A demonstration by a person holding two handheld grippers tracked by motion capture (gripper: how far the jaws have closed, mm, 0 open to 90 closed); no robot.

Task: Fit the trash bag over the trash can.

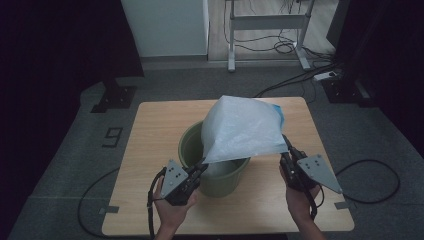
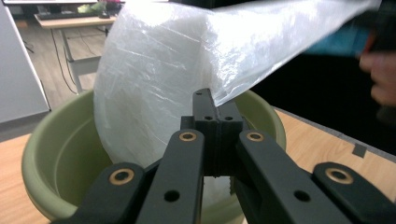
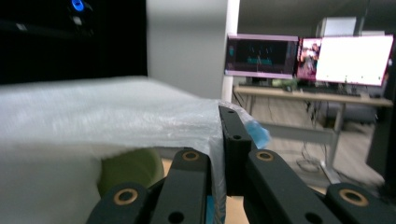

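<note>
The left gripper [image 1: 202, 167] and the right gripper [image 1: 287, 146] each clamp one lower corner of the white plastic bag [image 1: 242, 127], stretched above the green bucket [image 1: 220, 182] at the table's [image 1: 150, 150] middle, toward its near edge.

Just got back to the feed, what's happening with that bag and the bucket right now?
A person holds a translucent plastic bag stretched between two hand-held grippers. The left gripper is shut on the bag's edge at the rim of the green bucket. The right gripper is shut on the other edge. The bag's lower part hangs inside the bucket on the wooden table.
</note>
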